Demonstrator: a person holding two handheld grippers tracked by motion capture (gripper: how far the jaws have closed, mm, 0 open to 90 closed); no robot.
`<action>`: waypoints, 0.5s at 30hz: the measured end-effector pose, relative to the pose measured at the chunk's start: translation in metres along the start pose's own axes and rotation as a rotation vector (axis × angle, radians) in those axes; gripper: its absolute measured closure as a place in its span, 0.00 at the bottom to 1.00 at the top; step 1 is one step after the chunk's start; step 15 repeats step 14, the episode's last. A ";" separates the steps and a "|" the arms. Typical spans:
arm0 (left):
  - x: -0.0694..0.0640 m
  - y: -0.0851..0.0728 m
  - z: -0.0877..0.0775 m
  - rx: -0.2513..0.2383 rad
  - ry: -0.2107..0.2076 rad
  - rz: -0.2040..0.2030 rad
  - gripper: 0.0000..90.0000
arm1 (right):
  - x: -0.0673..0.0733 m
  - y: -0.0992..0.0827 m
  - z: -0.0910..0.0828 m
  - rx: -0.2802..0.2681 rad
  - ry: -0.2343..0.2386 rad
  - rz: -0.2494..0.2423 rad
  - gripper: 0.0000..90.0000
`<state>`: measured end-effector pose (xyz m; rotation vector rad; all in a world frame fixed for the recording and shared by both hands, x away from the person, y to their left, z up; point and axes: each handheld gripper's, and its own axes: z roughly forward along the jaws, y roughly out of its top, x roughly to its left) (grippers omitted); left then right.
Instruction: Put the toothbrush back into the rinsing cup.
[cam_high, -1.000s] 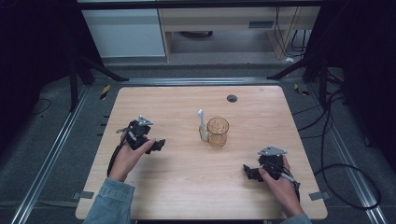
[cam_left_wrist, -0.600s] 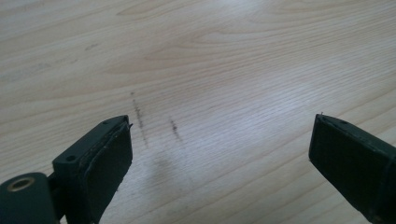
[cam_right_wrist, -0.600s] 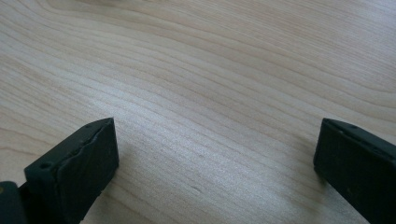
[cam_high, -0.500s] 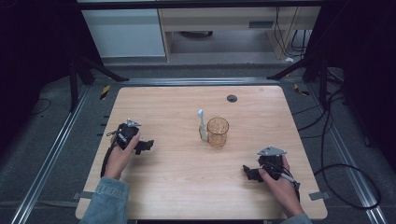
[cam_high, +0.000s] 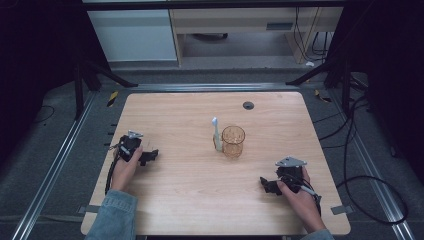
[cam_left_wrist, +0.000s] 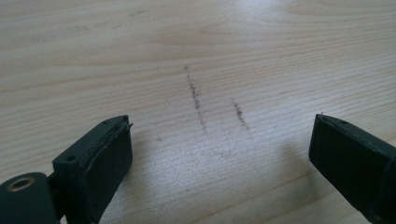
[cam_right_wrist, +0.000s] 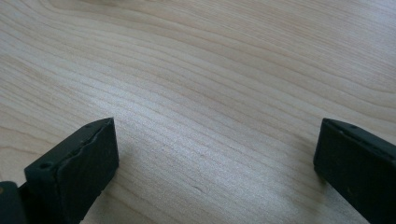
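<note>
With the left gripper (cam_high: 150, 156) and right gripper (cam_high: 265, 184) both wide open, empty and resting well apart from it, the white toothbrush (cam_high: 216, 135) leaning against the amber translucent plastic cup (cam_high: 233, 141) at mid-table is best approached low and squarely.

A cup (cam_high: 233, 140) stood near the middle of the table (cam_high: 190, 200), with a toothbrush (cam_high: 216, 134) touching its left side. A small round disc (cam_high: 248, 105) lay farther back. The left gripper (cam_high: 148, 157) rested near the left edge, the right gripper (cam_high: 266, 183) at the near right.
</note>
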<state>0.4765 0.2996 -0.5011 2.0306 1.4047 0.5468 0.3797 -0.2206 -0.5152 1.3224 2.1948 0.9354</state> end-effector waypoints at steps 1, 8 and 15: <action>0.000 -0.001 0.001 -0.005 0.005 0.006 0.05 | 0.000 0.000 0.000 0.000 0.001 0.000 0.00; 0.001 -0.003 0.007 -0.044 0.017 0.023 0.00 | 0.000 0.000 0.000 0.000 0.001 -0.001 0.00; 0.001 -0.003 0.007 -0.043 0.020 0.019 0.00 | 0.001 0.000 0.000 -0.001 0.000 -0.002 0.00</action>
